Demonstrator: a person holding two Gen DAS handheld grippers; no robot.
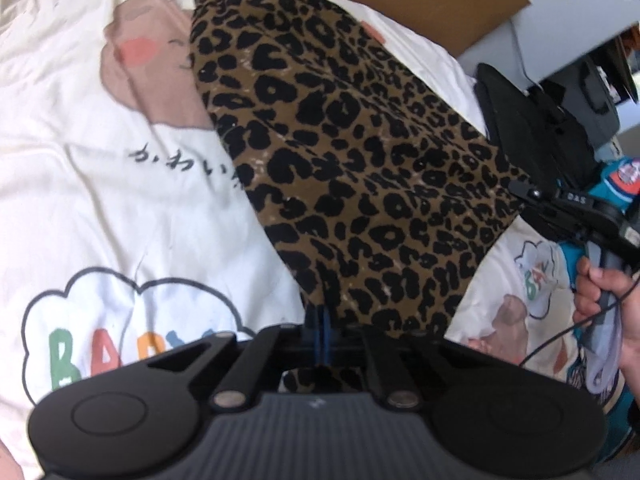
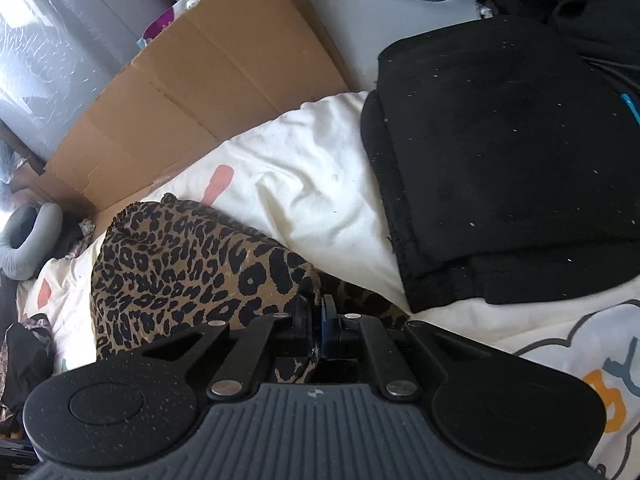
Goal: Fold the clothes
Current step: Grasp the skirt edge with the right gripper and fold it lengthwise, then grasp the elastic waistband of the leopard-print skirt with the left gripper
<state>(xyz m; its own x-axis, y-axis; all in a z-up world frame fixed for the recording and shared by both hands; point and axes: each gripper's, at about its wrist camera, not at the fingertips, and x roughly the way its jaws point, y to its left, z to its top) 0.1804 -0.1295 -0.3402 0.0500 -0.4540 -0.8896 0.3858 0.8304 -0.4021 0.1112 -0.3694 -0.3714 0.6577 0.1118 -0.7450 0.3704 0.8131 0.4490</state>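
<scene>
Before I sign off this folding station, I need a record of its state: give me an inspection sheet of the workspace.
Surface: cream printed bedspread, rumpled.
Job's things: leopard-print garment, pinched at two edges and stretched between the grippers; folded black garment lying on the bedspread.
Clutter: flattened cardboard along the far edge; grey ring cushion.
Grippers: left gripper shut on the leopard-print garment; right gripper shut on it too.
Cables: thin black cable hanging by the person's hand.
Surroundings: grey wall behind the cardboard.
</scene>
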